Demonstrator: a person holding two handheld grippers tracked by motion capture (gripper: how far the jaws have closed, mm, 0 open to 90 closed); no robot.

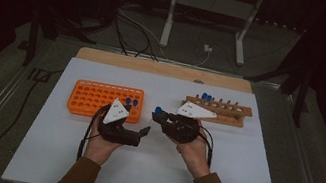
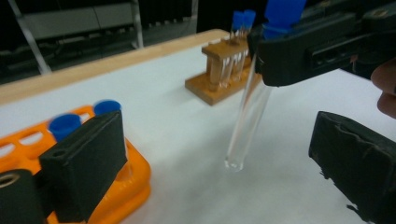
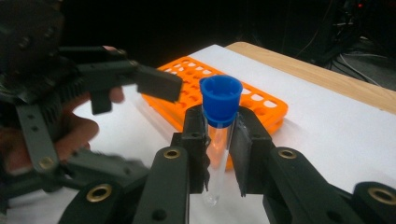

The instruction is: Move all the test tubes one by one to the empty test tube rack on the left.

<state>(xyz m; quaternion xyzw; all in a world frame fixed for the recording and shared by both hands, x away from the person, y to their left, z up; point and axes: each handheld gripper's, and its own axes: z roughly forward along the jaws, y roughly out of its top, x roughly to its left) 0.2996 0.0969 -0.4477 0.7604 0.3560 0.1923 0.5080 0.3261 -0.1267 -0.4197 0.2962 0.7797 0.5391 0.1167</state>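
I count two racks on the table: one orange plastic rack (image 1: 98, 99) and one wooden rack (image 1: 219, 110). Two blue-capped tubes (image 1: 131, 103) stand in the orange one, two more (image 1: 206, 98) in the wooden one, and one tube (image 3: 218, 135) sits between my jaws.

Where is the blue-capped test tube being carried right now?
The blue-capped test tube is clamped just under its cap in the right gripper, held upright above the white mat between the orange rack and the wooden rack, facing the open left gripper.
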